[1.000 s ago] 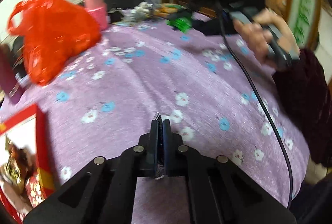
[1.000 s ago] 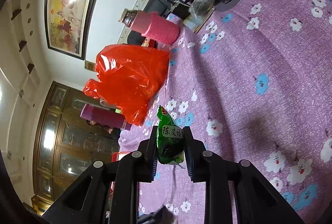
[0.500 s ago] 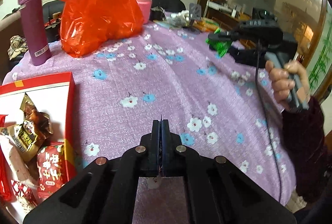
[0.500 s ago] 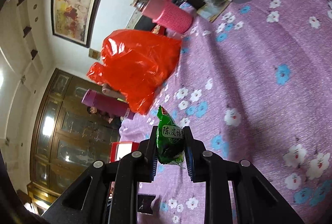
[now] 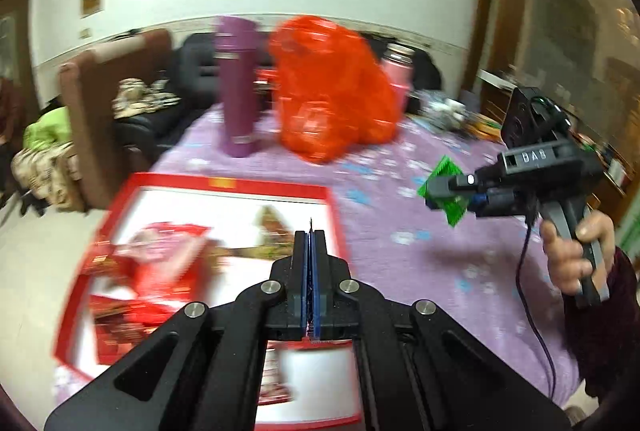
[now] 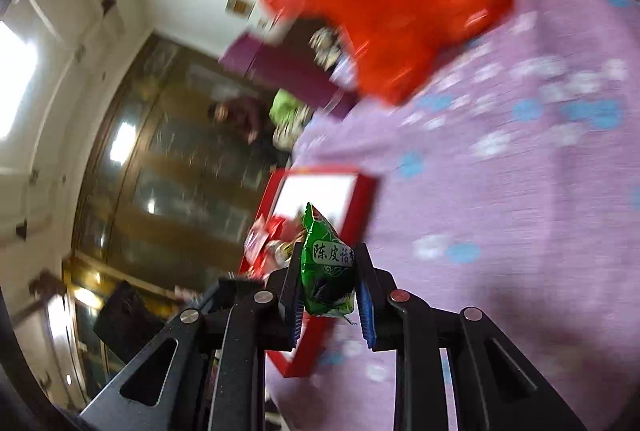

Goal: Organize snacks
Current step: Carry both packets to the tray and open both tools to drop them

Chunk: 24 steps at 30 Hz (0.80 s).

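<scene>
Landmark: red box point(image 5: 332, 207), lying open on the surface point(image 5: 432, 263) with its purple flowered cloth; the wrappers inside are blurred.
Left hand-held gripper point(image 5: 310, 231): jaws pressed together with nothing between them, poised over the red box near its right wall.
Right hand-held gripper point(image 6: 329, 263): clamped on the green snack packet point(image 6: 326, 263), which stands upright between the jaws.
Green snack packet: in the air to the right of the red box, above the cloth, as the left wrist view point(image 5: 444, 187) shows; in the right wrist view the box point(image 6: 362, 215) lies just behind it.
Right hand point(image 5: 576, 251): wrapped round the gripper's handle, further right of the box.
Orange plastic bag point(image 5: 332, 91): on the cloth beyond the red box.
Purple flask point(image 5: 238, 87): upright, left of the bag, beyond the box.
Pink flask point(image 5: 396, 71): behind the bag's right side.
</scene>
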Motion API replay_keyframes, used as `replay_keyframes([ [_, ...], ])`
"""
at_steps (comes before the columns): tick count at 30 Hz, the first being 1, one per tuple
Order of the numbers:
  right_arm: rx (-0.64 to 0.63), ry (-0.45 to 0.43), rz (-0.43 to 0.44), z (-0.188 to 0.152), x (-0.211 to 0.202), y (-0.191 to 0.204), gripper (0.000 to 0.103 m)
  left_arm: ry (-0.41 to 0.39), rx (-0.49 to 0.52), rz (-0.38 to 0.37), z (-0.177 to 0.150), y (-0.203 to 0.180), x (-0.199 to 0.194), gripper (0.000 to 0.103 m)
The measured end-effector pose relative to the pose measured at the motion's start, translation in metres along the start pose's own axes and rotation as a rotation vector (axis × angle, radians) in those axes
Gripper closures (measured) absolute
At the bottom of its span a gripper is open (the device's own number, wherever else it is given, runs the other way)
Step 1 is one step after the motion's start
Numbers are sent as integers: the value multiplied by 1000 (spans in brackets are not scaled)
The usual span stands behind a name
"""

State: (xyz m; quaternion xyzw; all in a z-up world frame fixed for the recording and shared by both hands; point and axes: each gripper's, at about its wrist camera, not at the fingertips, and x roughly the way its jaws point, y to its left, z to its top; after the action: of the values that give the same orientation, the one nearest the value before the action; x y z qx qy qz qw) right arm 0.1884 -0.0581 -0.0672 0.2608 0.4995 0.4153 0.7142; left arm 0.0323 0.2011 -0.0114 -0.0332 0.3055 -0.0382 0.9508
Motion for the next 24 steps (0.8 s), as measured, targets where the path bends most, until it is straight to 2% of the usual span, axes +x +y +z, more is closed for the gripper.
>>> replay_keyframes([
  [4, -47, 80, 27, -1, 63, 41, 79, 4, 2, 114, -3, 29, -3, 103],
  [7, -97, 114, 18, -2, 104, 71, 79, 22, -14, 153, -4, 43, 4, 103],
  [10, -139, 137, 3, -7, 137, 92, 79, 23, -8, 246, -5, 51, 11, 103],
  [12, -189, 126, -41, -14, 150, 103, 79, 12, -25, 263, -4, 53, 12, 102],
  [15, -300, 42, -163, -24, 150, 117, 64, -13, -25, 333, -5, 53, 9, 100],
  [16, -336, 14, -194, -27, 146, 120, 56, -16, -18, 361, -5, 52, 9, 94],
  [18, -387, -41, -252, -33, 136, 129, 50, -20, -27, 377, -6, 49, 6, 70],
  [19, -406, -70, -269, -38, 128, 132, 48, -27, -36, 390, -8, 48, 4, 49],
  [20, -417, -88, -274, -39, 122, 133, 46, -37, -42, 401, -8, 47, 1, 37],
  [22, -448, -137, -305, -51, 108, 137, 39, -70, -39, 418, -10, 42, -9, 35],
  [24, -471, -167, -333, -61, 95, 139, 37, -84, -27, 428, -10, 35, -16, 33],
])
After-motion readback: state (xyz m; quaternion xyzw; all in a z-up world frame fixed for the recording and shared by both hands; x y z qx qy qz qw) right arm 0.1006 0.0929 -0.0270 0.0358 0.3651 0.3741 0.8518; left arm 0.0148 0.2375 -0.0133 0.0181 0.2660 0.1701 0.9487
